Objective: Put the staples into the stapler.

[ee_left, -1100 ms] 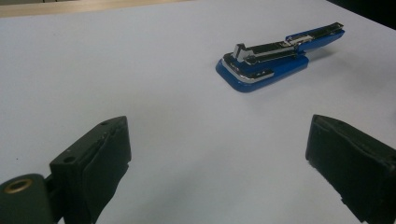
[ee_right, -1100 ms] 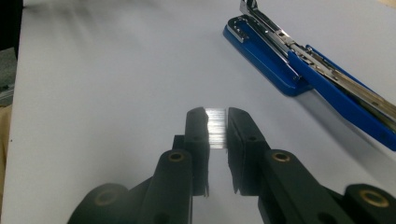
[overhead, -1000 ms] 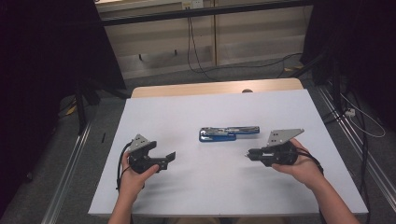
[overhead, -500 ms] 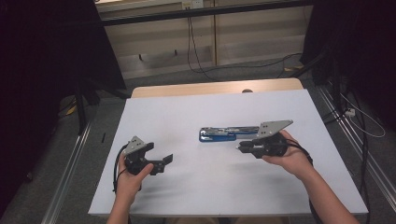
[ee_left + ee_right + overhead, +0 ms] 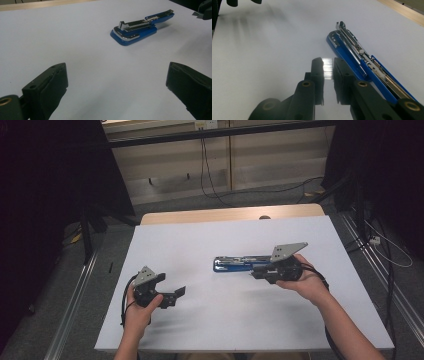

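We see a blue stapler lying open on the white table, a little right of the middle; its metal staple track is exposed along the top. Our right gripper is just beside the stapler on its near side, and its jaws are narrow and pinch a small silvery strip of staples between the pads. In the right gripper view this strip is close to the blue base but we cannot tell if it touches it. Our left gripper stays low at the near left of the table, well apart from the stapler, with its jaws wide and nothing between them.
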Demonstrator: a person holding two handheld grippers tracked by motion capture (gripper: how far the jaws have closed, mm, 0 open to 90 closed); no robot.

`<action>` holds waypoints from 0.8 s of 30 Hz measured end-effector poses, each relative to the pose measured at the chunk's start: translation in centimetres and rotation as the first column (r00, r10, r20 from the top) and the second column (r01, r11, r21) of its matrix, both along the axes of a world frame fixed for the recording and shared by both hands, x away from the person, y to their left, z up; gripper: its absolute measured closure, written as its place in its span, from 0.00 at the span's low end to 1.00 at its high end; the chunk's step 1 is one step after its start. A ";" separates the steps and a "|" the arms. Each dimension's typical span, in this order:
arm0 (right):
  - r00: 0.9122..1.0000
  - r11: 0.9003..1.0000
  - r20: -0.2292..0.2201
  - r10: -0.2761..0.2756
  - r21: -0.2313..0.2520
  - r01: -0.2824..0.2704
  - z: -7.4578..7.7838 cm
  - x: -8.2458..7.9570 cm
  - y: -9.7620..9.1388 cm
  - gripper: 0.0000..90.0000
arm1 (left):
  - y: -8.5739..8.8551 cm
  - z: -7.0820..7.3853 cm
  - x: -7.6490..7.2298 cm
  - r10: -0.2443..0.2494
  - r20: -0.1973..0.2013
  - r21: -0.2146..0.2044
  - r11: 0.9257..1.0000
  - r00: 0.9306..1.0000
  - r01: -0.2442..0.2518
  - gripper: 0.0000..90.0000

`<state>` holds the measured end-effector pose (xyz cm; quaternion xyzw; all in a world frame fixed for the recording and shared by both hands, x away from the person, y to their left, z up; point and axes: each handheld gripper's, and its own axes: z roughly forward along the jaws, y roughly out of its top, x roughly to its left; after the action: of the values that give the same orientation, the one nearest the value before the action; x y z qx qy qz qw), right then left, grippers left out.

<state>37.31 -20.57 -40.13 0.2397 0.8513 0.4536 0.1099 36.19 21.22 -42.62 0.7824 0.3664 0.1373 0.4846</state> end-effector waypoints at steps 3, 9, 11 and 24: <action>1.000 1.000 -0.001 -0.007 0.002 0.007 0.1 0.3 -0.1 0.88 | 0.0 -0.1 0.0 0.000 -0.002 0.005 1.000 1.000 0.000 0.04; 1.000 1.000 0.000 0.003 -0.005 -0.003 0.3 0.9 0.0 0.88 | -0.2 -0.1 0.1 -0.003 -0.005 0.012 1.000 1.000 0.003 0.05; 1.000 1.000 0.000 0.002 -0.016 -0.002 0.3 1.1 0.1 0.88 | -0.2 -0.1 0.1 -0.003 -0.004 0.012 1.000 1.000 0.003 0.05; 1.000 1.000 0.002 0.022 -0.007 -0.022 0.6 2.6 0.7 0.88 | -0.1 0.0 0.1 -0.009 -0.010 0.005 1.000 1.000 0.009 0.05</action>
<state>39.86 -19.83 -39.51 0.2294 0.8553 0.4522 0.1064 36.25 21.08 -42.67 0.7858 0.3649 0.1322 0.4816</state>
